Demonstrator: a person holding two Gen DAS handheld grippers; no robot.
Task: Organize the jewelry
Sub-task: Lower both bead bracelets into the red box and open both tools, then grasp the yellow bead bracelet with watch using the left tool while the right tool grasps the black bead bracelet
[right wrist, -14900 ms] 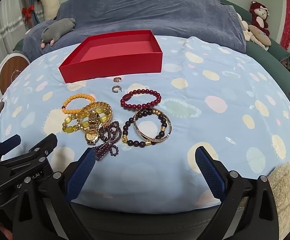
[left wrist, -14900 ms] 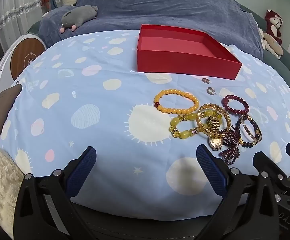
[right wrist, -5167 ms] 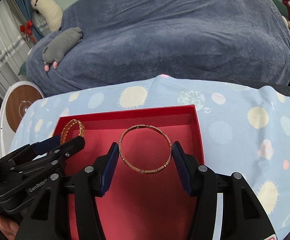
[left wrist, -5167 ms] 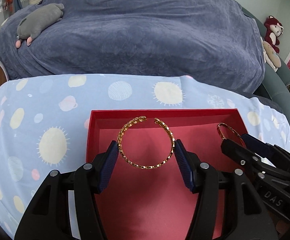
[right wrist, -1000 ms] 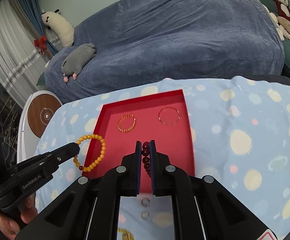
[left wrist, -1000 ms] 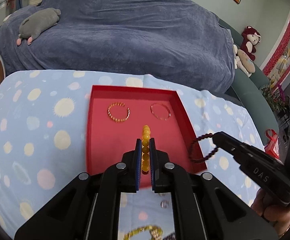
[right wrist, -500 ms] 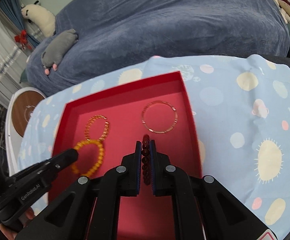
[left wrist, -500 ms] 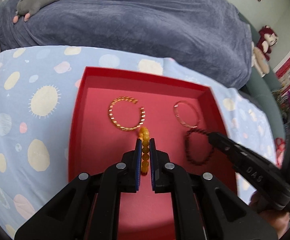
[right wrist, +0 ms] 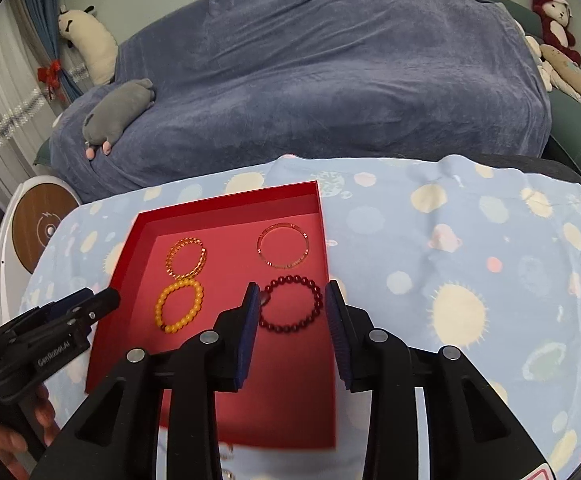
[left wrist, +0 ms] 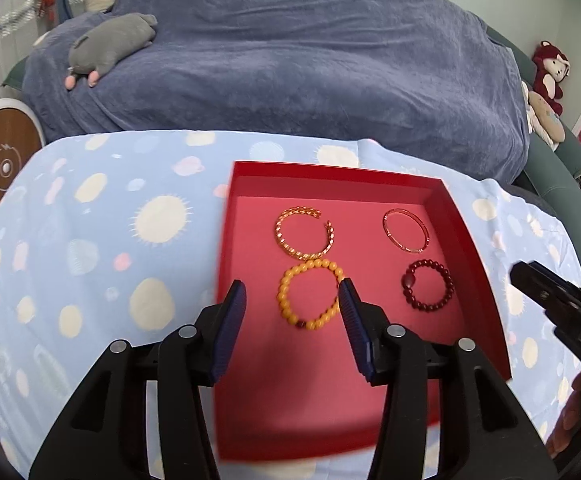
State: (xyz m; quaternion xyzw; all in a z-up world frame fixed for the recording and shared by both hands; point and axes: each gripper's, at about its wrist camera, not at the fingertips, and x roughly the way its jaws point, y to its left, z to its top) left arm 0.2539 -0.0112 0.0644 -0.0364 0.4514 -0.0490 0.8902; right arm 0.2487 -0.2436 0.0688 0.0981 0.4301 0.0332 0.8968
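Four bracelets lie in the red tray on the spotted cloth.

The left gripper, jaws just opened, straddles the yellow bead bracelet without pinching it. The right gripper, jaws likewise just opened, frames the dark red bead bracelet. The gold chain bangle and thin bangle lie farther back.

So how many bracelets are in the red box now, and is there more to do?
Four lie in the red box: gold chain bangle, thin bangle, yellow bead bracelet, dark red bead bracelet. Left gripper and right gripper have just opened and hold nothing. Any jewelry left outside is out of view.
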